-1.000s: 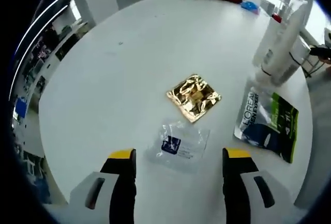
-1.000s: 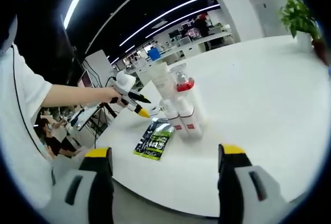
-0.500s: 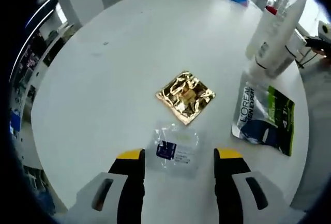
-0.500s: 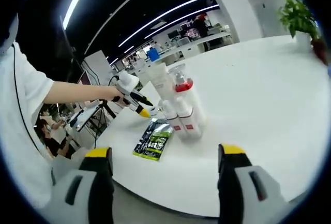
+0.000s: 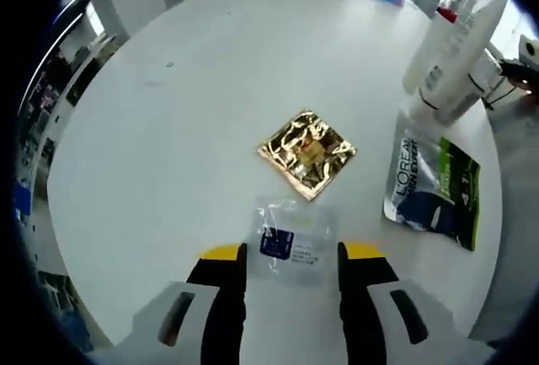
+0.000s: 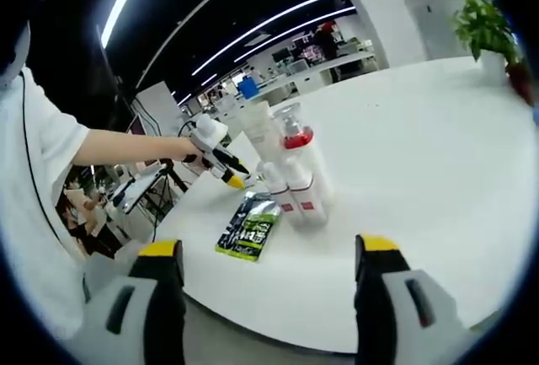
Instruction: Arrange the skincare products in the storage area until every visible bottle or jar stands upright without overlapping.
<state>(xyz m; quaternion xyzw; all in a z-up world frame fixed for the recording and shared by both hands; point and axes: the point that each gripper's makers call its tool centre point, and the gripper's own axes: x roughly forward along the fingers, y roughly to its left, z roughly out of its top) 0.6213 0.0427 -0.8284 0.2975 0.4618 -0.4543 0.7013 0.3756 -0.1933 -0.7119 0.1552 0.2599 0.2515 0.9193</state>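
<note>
White bottles point(image 6: 290, 175) stand upright clustered; green sachet point(image 6: 248, 228) lies flat beside them.

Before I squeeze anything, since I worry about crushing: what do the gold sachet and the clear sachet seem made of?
The gold sachet looks like metallic foil: shiny, creased, mirror-like glints. The clear sachet looks like thin transparent plastic film with a printed label; the table shows through it. Both seem soft.

White short sleeve point(image 6: 38, 142) — grey grippers, yellow-tipped black jaws
</note>
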